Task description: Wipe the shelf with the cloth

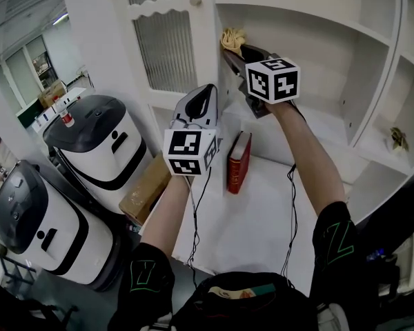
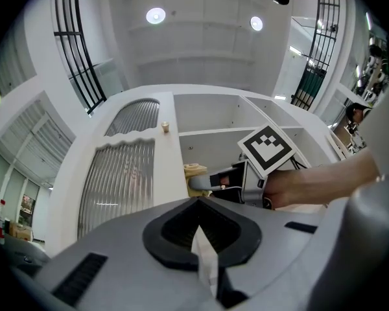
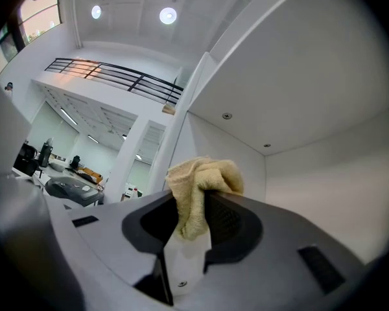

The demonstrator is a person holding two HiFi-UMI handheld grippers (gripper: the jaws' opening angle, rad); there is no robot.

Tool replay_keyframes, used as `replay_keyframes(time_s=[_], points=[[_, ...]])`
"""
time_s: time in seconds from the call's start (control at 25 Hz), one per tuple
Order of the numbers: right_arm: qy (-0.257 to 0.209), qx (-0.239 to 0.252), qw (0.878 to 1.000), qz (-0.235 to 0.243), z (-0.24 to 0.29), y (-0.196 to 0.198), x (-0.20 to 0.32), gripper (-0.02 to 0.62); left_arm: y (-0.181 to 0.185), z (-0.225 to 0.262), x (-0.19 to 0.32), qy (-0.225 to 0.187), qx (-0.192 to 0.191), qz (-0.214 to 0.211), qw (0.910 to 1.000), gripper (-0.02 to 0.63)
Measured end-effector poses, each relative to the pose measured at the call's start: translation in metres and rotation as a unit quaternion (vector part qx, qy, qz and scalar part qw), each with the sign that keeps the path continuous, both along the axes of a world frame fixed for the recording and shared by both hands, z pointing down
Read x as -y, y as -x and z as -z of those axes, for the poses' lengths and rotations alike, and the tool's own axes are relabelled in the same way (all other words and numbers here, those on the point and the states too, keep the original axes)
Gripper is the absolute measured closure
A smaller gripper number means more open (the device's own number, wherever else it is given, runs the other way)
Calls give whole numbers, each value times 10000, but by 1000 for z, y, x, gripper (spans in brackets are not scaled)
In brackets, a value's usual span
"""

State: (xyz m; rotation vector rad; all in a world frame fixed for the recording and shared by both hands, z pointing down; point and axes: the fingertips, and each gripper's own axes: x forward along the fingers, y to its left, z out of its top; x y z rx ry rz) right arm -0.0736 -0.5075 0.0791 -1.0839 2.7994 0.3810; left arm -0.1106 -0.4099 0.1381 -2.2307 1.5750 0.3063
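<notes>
The yellow cloth (image 1: 231,38) is bunched between the jaws of my right gripper (image 1: 236,49), which is shut on it. That gripper is raised into the white shelf unit (image 1: 310,26), with the cloth at the compartment's upper left corner beside the side wall. In the right gripper view the cloth (image 3: 200,181) sticks up out of the right gripper (image 3: 196,203), just under the shelf board (image 3: 292,89) above. My left gripper (image 1: 207,94) is held up lower down in front of the cabinet door, shut with nothing in it. The left gripper view shows the cloth (image 2: 194,170) and the shut left gripper (image 2: 197,205).
A ribbed-glass cabinet door (image 1: 167,43) stands left of the shelves. A red book (image 1: 239,161) stands upright on the white counter (image 1: 262,212). A small object (image 1: 399,138) lies on a right-hand shelf. Two white machines (image 1: 96,140) and a cardboard box (image 1: 146,188) are at the lower left.
</notes>
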Motion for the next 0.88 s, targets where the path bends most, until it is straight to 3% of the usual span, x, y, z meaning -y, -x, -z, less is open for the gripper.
replay_keyframes(time_s=[0.52,0.88], points=[[-117,-60,9995,299,-15,9,-43,477,-6,-17,-8,196,-31,-59,9998,606],[-131,-130,9959,889,-31,8,-72,477,-8,-28,-8,319,16,-61,9995,606]])
